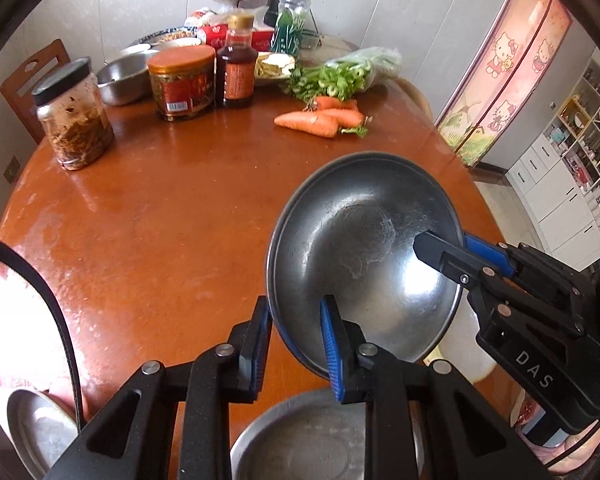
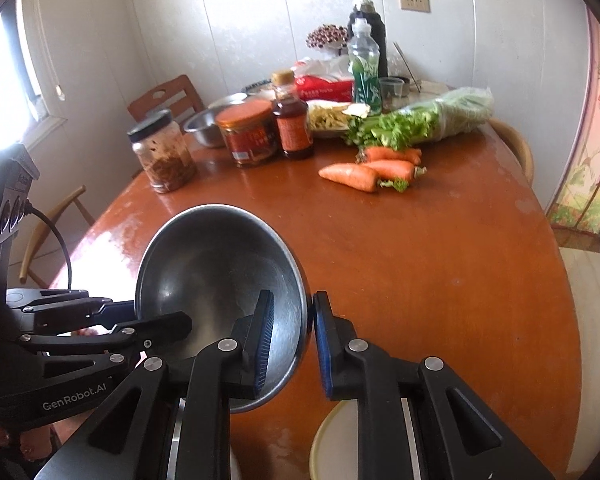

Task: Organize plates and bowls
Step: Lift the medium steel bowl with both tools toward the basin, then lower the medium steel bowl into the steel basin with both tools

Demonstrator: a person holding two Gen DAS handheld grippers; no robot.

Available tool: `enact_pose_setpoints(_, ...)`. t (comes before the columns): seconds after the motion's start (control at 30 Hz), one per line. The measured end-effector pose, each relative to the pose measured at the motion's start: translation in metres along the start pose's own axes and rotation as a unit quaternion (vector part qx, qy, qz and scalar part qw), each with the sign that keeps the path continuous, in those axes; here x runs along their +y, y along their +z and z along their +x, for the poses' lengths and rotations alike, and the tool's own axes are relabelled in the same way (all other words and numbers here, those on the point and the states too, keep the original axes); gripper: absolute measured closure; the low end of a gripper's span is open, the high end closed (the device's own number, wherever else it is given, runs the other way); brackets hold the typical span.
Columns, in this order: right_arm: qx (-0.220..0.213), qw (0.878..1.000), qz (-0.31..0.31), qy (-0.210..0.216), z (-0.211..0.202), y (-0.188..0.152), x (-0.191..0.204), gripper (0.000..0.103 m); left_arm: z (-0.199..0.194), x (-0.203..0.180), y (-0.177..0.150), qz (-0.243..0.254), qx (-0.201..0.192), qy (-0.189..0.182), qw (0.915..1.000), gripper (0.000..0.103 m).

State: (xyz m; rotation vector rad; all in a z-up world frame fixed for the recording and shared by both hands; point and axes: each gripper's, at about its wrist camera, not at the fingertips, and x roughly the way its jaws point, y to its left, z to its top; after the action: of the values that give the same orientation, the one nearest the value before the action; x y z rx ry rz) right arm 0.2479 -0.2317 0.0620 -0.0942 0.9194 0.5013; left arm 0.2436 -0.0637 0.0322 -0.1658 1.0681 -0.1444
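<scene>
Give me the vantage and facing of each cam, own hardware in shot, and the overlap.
Left wrist: sits on the left claw, looking forward and down over the round wooden table; its fingers clamp the near rim of a steel bowl; the right claw enters from the right, gripping the rim opposite.
Right wrist: sits on the right claw, same downward facing; its fingers pinch the bowl's right rim; the left claw enters from the left.
Shared: bowl, both claws, table, carrots, jars behind.
</scene>
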Motion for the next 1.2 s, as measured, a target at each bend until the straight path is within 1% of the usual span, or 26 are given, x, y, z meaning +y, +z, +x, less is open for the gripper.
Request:
enact_pose_setpoints(0.3,-0.028,0.999,-0.021,0.002,-0.040,-0.010,0.033,0.083,-0.037,0.000,-0.028,0.008,-0.021,0.009,0.9997,0.078)
enact_pose_setpoints(0.6,-0.042,0.999,-0.028,0.003,-0.067,-0.041,0.058,0.083,-0.066,0.001,-0.071,0.010,-0.038,0.008,0.9992,0.078)
enact_pose_setpoints(0.83,-0.050,0.998,-0.030,0.002,-0.083,-0.067,0.069,0.083,-0.081,0.000,-0.095,0.006,-0.049,0.000,0.9988,0.078)
enact_pose_setpoints(1.03,-0.056,0.998,-0.036,0.000,-0.097,-0.087,0.079,0.083,-0.087,-0.007,-0.118,0.016,-0.046,0.005,0.9988,0.078)
enact_pose_setpoints(1.2,-0.056,0.998,-0.037,-0.002,-0.101,-0.102,0.083,0.083,-0.088,-0.009,-0.135,0.021,-0.040,0.012,0.9989,0.078)
